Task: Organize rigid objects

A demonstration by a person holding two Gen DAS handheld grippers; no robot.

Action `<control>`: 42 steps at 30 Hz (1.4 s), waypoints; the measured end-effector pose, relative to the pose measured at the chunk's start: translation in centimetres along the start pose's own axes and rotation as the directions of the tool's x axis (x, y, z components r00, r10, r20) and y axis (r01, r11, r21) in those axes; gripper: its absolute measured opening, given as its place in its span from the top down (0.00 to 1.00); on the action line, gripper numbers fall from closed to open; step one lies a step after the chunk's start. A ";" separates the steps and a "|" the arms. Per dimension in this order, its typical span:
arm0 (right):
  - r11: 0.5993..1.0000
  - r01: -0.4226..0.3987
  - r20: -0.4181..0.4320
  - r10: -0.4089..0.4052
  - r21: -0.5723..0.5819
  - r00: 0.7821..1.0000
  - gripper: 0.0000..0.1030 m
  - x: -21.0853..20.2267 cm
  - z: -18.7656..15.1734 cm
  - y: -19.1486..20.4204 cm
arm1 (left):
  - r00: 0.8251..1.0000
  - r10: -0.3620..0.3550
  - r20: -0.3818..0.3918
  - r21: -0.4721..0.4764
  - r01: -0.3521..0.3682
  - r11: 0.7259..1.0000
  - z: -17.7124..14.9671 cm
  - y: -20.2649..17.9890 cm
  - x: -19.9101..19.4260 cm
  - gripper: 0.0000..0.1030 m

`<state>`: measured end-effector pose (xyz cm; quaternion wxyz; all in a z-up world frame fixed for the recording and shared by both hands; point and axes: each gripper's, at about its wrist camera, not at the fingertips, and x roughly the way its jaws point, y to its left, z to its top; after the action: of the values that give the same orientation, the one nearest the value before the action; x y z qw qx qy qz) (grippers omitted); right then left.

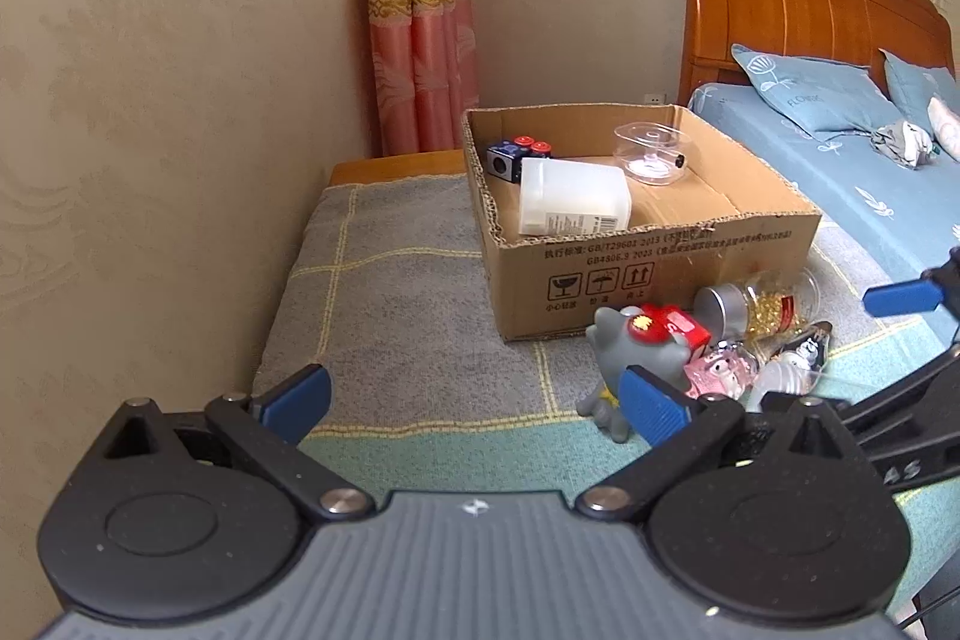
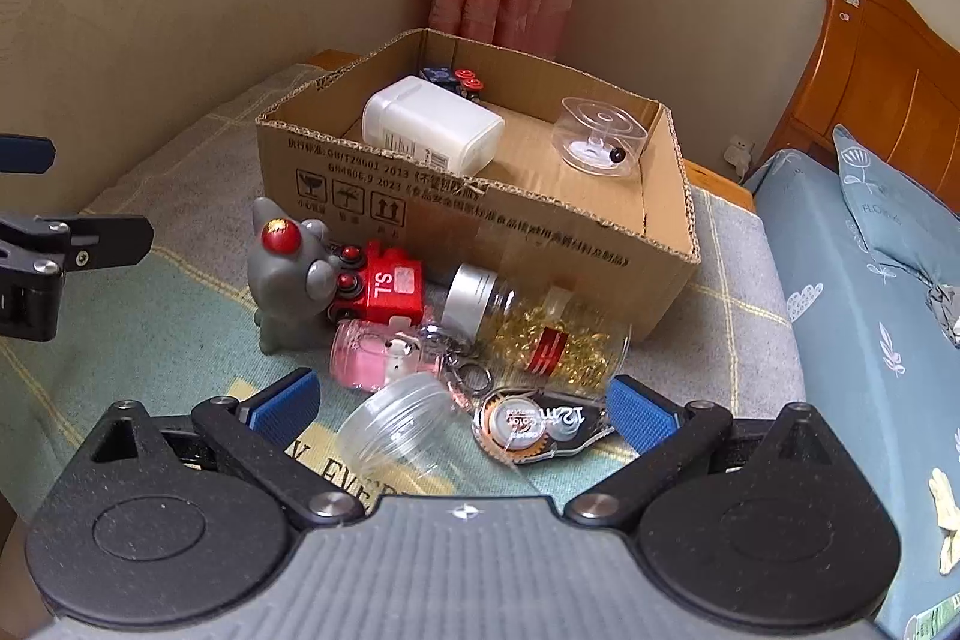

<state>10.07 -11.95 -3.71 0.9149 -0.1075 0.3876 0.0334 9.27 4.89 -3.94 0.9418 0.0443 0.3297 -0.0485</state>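
Viewing from the left wrist, I find the left hand-held gripper spread, empty, beside the cat; box beyond. From the right wrist, the right hand-held gripper gapes around a clear jar: light, stiff, slippery; I judge gripping across its ribbed wall best.

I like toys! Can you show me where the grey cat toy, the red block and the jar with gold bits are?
grey cat toy (image 2: pixel 282 274): right wrist view, on its body.
red block (image 2: pixel 384 289): right wrist view, on its lettered face.
jar with gold bits (image 2: pixel 558 334): right wrist view, on its glass side.
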 end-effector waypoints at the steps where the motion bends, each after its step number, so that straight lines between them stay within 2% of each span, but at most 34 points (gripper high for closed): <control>1: 1.000 0.010 -0.002 -0.010 -0.002 1.000 0.00 0.2 -0.3 0.3 | 1.000 -0.003 0.000 0.003 0.003 1.000 -0.1 -0.1 0.0 0.01; 11: 0.995 0.097 -0.034 -0.097 -0.019 0.995 0.00 -0.2 -3.6 -1.1 | 1.000 -0.024 -0.012 0.052 0.024 0.998 0.1 -1.3 0.5 0.01; 18: 0.996 0.080 -0.093 -0.076 0.041 0.993 0.00 0.5 -7.1 -3.8 | 0.998 -0.070 -0.002 0.110 0.070 0.992 1.8 -3.3 1.7 0.01; 24: 0.992 0.019 -0.089 -0.008 0.121 0.996 0.00 0.7 -7.8 -5.1 | 0.999 -0.037 -0.007 0.133 0.037 0.990 3.1 -4.7 4.6 0.01; 26: 0.988 -0.007 -0.094 0.022 0.156 0.995 0.00 0.9 -8.0 -5.6 | 1.000 -0.013 -0.022 0.123 0.016 0.992 2.9 -4.3 5.1 0.01; 28: 0.981 -0.031 -0.093 0.050 0.193 0.994 0.00 0.9 -8.3 -6.1 | 1.000 -0.025 -0.017 0.101 0.027 0.995 2.6 -3.3 4.8 0.01; 30: 0.983 -0.038 -0.085 0.054 0.178 0.995 0.00 0.9 -8.5 -6.0 | 1.000 -0.020 -0.014 0.087 0.021 0.996 2.1 -2.2 4.2 0.01; 37: 0.984 -0.047 -0.076 0.061 0.172 0.995 0.00 0.7 -8.7 -6.0 | 0.994 0.098 -0.041 0.087 -0.094 0.992 0.0 1.0 2.5 0.01; 42: 0.986 -0.013 -0.103 0.030 0.166 0.994 0.00 0.8 -8.2 -6.6 | 0.994 0.087 -0.065 0.066 -0.083 0.994 -1.4 2.1 1.9 0.01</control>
<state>5.81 -20.25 -8.66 0.8985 -0.0289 0.4380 0.0056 10.16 7.05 -6.07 0.9294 0.0896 0.3576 -0.0173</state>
